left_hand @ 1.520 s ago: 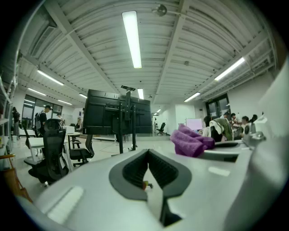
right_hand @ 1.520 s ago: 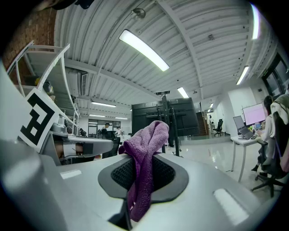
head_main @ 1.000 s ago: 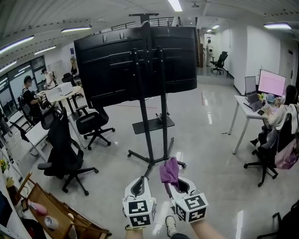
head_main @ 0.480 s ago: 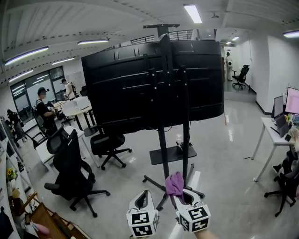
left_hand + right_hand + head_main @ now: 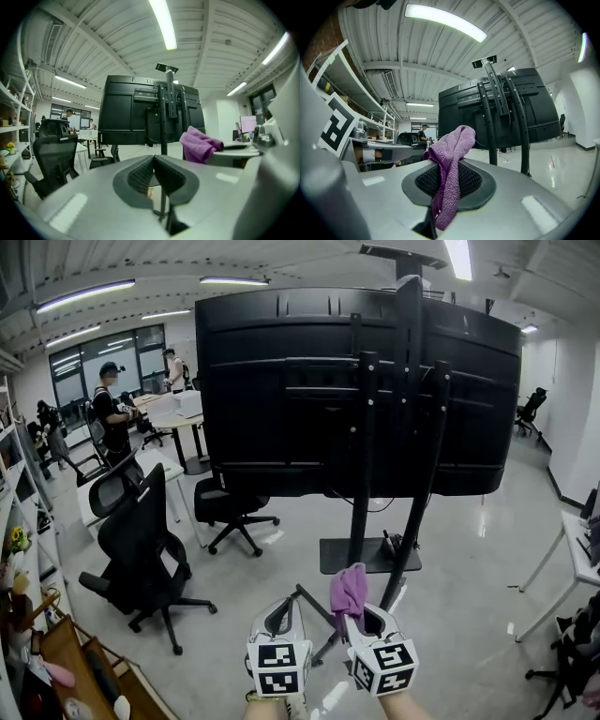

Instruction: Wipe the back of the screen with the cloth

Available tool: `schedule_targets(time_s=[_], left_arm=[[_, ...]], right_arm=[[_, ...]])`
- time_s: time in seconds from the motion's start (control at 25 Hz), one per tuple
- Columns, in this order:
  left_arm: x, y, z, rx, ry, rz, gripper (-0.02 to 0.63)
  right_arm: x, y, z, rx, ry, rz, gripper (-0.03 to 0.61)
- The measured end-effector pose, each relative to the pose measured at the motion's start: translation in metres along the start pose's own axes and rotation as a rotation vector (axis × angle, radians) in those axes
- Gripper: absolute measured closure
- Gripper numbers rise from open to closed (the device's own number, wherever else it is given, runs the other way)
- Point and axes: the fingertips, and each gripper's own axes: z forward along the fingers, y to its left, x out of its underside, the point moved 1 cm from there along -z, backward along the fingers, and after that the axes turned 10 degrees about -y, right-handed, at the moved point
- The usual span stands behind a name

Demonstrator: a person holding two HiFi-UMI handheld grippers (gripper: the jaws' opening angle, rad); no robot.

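The black back of a large screen point(image 5: 309, 381) faces me on a wheeled floor stand point(image 5: 361, 512), filling the upper middle of the head view; it also shows ahead as the screen point(image 5: 140, 110) and the screen point(image 5: 506, 108) in the gripper views. My right gripper point(image 5: 354, 607) is shut on a purple cloth point(image 5: 348, 589), which sticks up from its jaws as the cloth point(image 5: 449, 161). My left gripper point(image 5: 281, 613) is beside it, jaws shut with nothing between them. Both are held low, well short of the screen.
A black office chair point(image 5: 141, 554) stands to the left, another chair point(image 5: 225, 507) under the screen's left side. Desks point(image 5: 178, 413) and people point(image 5: 112, 413) are at far left. Shelving point(image 5: 56, 662) runs along the lower left. A white table's leg point(image 5: 548, 577) is at right.
The view has moved closer to the screen and tilted up, so the screen now looms larger. Both grippers stay low in front, the cloth still held.
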Motion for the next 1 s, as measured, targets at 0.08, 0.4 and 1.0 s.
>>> schedule_targets(time_s=[0.08,0.4,1.0], left_arm=[[0.001,0.02,0.037,-0.005,-0.012,-0.001,0.606],[-0.003,0.096,0.18,0.024,-0.042,-0.002,0.606],[-0.029,0.186,0.356,0.103,-0.047,-0.032,0.606]], right_arm=[[0.001,-0.009,0.041,-0.001,-0.007,-0.011,0.52],[-0.002,-0.043,0.207,0.06,-0.037,-0.045,0.52],[-0.061,-0.127,0.436,0.244,-0.18,-0.243,0.52]])
